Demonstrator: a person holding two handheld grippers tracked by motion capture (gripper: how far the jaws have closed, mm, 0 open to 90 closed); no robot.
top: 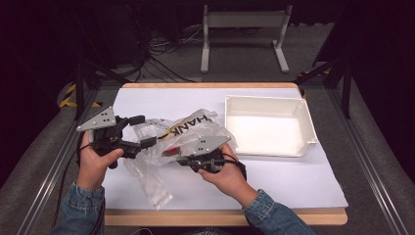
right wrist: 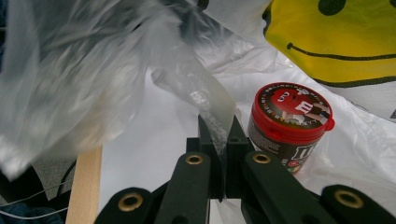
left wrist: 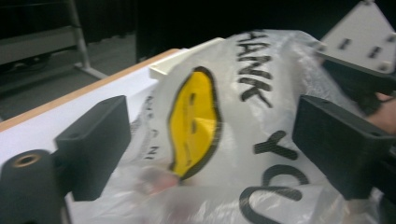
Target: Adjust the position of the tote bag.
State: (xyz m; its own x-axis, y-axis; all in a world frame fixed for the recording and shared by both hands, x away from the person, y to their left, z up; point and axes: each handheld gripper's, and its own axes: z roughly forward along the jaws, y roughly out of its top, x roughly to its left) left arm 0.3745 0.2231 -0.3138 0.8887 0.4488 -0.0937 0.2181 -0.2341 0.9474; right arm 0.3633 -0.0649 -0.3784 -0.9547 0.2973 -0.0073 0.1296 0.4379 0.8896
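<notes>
bag: thin clear plastic bag (top: pixel 181 139) printed with a yellow smiley face and black "THANK YOU" lettering, crumpled and partly lifted
bag place: left half of the table, reaching down toward its near edge
candy tub: small round tub (right wrist: pixel 290 123) with a red lid, upright inside the bag, low beside the smiley print

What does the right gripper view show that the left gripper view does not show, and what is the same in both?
Right gripper view alone: the red-lidded candy tub lying inside the plastic bag, and the right gripper shut on a strip of that bag.

Left gripper view alone: the left gripper with its jaws wide apart, the bag between them untouched, the black THANK YOU lettering, and a corner of the white bin.

Both: the bag's yellow smiley face and the white table surface.
</notes>
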